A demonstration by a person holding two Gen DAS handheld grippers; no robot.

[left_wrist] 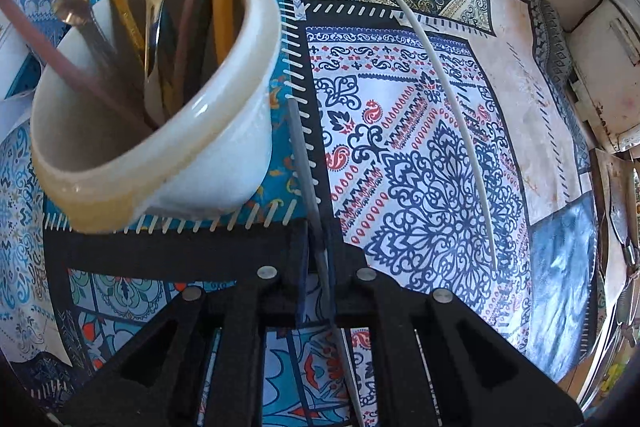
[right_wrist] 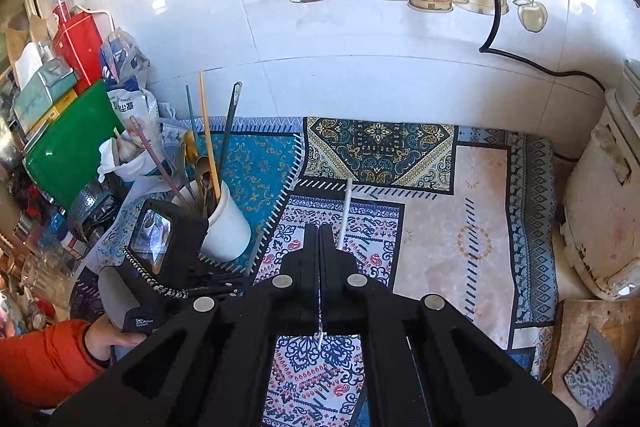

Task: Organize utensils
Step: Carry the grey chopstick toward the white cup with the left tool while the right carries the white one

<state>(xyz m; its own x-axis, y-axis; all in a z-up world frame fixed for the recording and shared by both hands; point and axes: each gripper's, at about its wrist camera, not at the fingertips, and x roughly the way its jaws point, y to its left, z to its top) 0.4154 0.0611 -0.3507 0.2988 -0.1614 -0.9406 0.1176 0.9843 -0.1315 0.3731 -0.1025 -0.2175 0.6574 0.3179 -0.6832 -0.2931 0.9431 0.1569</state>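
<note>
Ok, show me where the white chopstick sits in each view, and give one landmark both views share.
Left wrist: white chopstick lies right of centre on the patterned cloth, running from the upper middle down to the right.
Right wrist: the same chopstick is at centre, clamped in the right tongs, tip pointing up.
Shared landmark: the white cup of utensils, left of it.
</note>
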